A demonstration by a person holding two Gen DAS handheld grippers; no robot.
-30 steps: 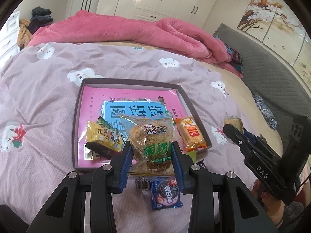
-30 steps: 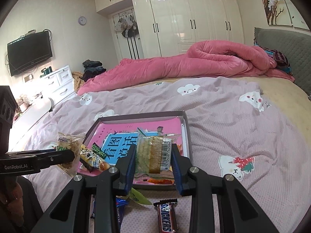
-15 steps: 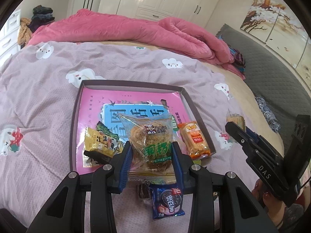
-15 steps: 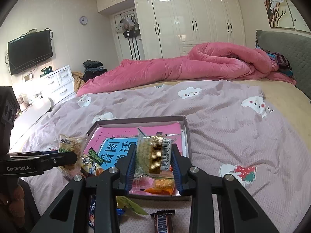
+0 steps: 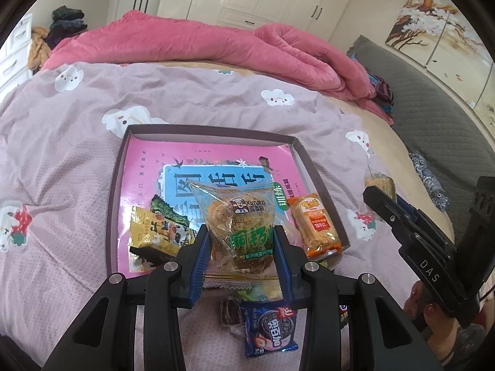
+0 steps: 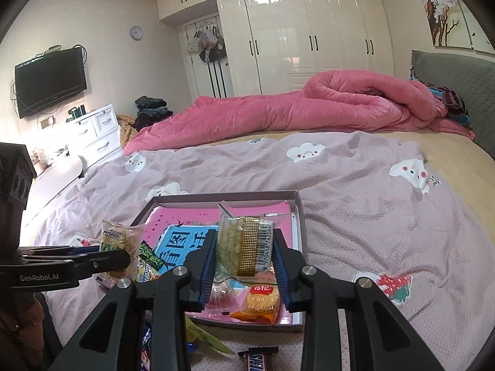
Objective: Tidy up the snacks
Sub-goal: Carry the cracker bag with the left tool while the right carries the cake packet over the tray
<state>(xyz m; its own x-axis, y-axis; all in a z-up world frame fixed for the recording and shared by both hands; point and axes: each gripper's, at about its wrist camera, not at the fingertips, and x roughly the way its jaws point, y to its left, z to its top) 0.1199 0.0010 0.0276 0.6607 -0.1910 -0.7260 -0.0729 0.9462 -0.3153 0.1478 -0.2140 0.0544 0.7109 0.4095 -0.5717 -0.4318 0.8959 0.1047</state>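
Observation:
A shallow box [image 5: 297, 148] with a pink printed floor lies on the bed; it also shows in the right wrist view [image 6: 298, 213]. My left gripper [image 5: 243, 247] is shut on a clear Ximaizi cake packet [image 5: 241, 222], held above the box's near edge. My right gripper [image 6: 244, 256] is shut on a clear packet with a gold strip and barcode [image 6: 244, 247], held above the box's near right part. In the box lie an orange cracker pack [image 5: 315, 225], a yellow packet [image 5: 154, 235] and a green packet [image 5: 168, 213].
On the purple bedspread in front of the box lie an Oreo pack [image 5: 269, 329], a small dark sweet [image 5: 230, 310] and a Snickers bar [image 6: 258, 360]. A pink quilt [image 6: 309, 108] lies bunched across the far side. A grey headboard [image 5: 433, 117] stands at the right.
Both grippers have risen and drawn back a little with their packets still held. The box now sits lower and farther in both views.

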